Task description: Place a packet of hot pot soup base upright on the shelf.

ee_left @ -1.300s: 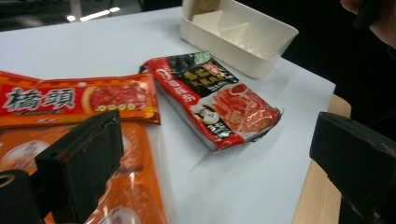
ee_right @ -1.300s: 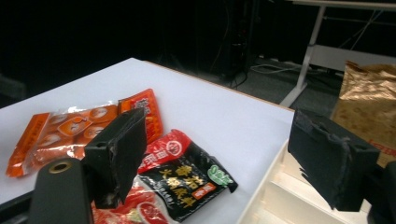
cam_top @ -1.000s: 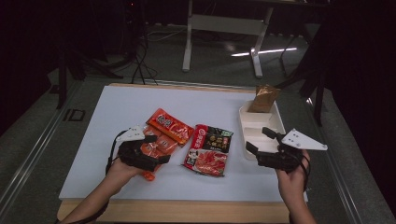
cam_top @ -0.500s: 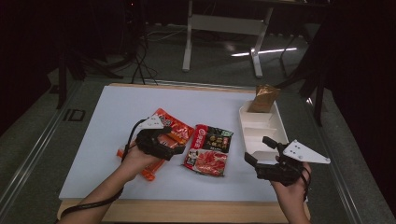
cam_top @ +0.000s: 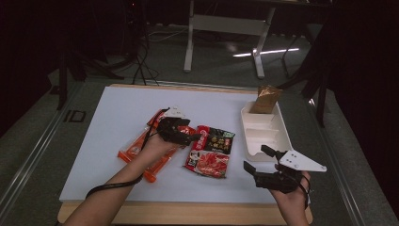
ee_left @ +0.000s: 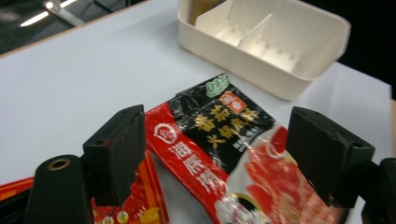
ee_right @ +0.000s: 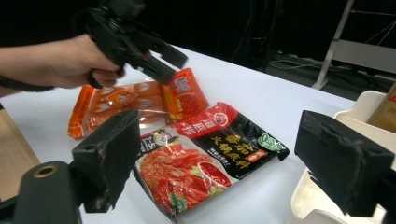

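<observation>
— Where are we? The white table, the divided tray at its right, the red-and-black sauce pouch lying flat between.

— Both grippers released, holding nothing. We'd judge it limp and slippery; pinch an edge seam.

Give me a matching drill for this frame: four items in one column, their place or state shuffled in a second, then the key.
Items
1. brown pouch
2. red-and-black packet
3. orange packet
4. right tool

Place or state
A. flat on the white table, between the orange packet and the tray
B. open, holding nothing, near the tray's near end
C. stands in the far compartment of the white tray
D. flat on the table, under the left hand

Pairs: 1-C, 2-A, 3-D, 4-B
</observation>
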Available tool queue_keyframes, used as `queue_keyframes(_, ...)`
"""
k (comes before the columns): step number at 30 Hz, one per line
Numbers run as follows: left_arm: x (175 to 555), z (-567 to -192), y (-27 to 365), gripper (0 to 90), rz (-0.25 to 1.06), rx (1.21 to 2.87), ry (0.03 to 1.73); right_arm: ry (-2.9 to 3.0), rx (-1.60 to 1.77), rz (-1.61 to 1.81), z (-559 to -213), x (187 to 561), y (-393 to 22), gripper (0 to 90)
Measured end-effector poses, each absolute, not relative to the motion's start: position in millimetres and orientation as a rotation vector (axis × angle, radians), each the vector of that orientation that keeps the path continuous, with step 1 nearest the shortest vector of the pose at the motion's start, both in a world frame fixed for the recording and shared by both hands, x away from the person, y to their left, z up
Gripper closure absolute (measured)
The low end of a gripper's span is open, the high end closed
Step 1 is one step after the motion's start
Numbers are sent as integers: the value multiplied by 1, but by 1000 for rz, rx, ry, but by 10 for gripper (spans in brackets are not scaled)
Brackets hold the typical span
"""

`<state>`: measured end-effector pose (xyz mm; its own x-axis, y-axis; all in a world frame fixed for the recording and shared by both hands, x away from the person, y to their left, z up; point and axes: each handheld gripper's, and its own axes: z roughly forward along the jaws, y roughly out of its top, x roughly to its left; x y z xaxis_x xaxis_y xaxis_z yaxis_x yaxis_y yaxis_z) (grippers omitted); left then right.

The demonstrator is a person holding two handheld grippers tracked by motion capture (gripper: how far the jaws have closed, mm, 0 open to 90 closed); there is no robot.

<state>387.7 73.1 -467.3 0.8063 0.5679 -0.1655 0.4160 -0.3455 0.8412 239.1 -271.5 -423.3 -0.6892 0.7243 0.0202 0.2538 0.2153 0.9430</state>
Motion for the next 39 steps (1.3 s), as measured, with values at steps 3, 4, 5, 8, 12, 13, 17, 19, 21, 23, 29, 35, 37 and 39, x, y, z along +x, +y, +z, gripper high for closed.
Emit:
queue_keyframes(3, 399, -475, 69, 253, 188, 1987, 760, 2069, 910, 1490, -423, 239, -272, 163)
queue_keyframes(4, 403, -478, 67, 266, 180, 1987, 765, 2072, 902, 1492, -423, 238, -271, 176)
queue_keyframes(5, 406, -481, 66, 286, 183, 1992, 778, 2068, 898, 1493, -423, 238, -271, 176)
queue_keyframes(8, 416, -489, 61, 320, 178, 2001, 821, 2066, 879, 1484, -422, 236, -269, 176)
queue_keyframes(12, 428, -497, 55, 348, 190, 2025, 881, 2072, 860, 1481, -423, 236, -268, 176)
queue_keyframes(13, 432, -500, 53, 347, 176, 2031, 898, 2075, 857, 1482, -423, 236, -268, 176)
queue_keyframes(17, 446, -511, 48, 362, 160, 2058, 945, 2097, 845, 1471, -426, 236, -265, 176)
queue_keyframes(19, 451, -516, 47, 398, 139, 2065, 971, 2110, 840, 1466, -427, 236, -263, 176)
queue_keyframes(21, 454, -520, 46, 412, 87, 2066, 994, 2111, 839, 1463, -428, 236, -263, 176)
queue_keyframes(23, 457, -523, 44, 439, 52, 2076, 1002, 2118, 828, 1457, -428, 235, -261, 176)
queue_keyframes(29, 461, -534, 37, 464, 24, 2130, 1016, 2122, 817, 1451, -428, 235, -261, 176)
queue_keyframes(35, 463, -539, 32, 523, 16, 2152, 1033, 2125, 815, 1449, -429, 236, -261, 176)
queue_keyframes(37, 463, -538, 30, 548, 14, 2173, 1024, 2130, 821, 1448, -429, 236, -261, 176)
queue_keyframes(39, 464, -538, 29, 566, 12, 2185, 1031, 2135, 820, 1443, -430, 237, -261, 176)
